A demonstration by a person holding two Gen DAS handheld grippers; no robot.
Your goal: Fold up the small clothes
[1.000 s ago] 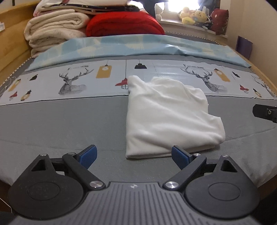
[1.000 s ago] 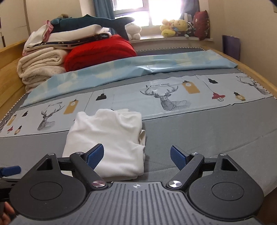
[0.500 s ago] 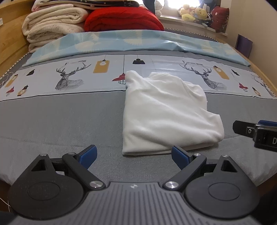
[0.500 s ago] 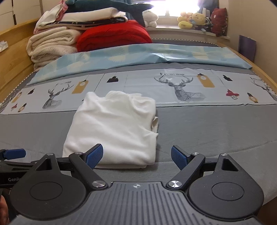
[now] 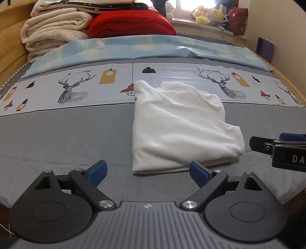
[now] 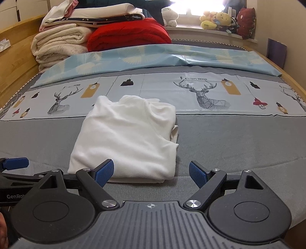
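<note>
A white garment [image 5: 179, 124], folded into a rough rectangle, lies on the grey bed cover; it also shows in the right wrist view [image 6: 130, 138]. My left gripper [image 5: 148, 173] is open and empty, just short of the garment's near edge. My right gripper [image 6: 151, 171] is open and empty, at the garment's near right corner. The right gripper's fingers [image 5: 267, 143] show at the right edge of the left wrist view, beside the garment. The left gripper's fingertip [image 6: 16, 163] shows at the left edge of the right wrist view.
The bed [image 5: 57, 138] has a grey cover with a deer-print band [image 5: 72, 90] and a light blue sheet [image 5: 133, 47] behind. Folded cream blankets [image 5: 53, 30] and a red quilt [image 5: 132, 24] are stacked at the back. Plush toys [image 5: 208, 15] sit on the windowsill. Wooden bed frame [image 5: 9, 47] at left.
Both grippers have moved closer together around the garment's near edge. The right gripper has come further into the left wrist view. Both stay open.
</note>
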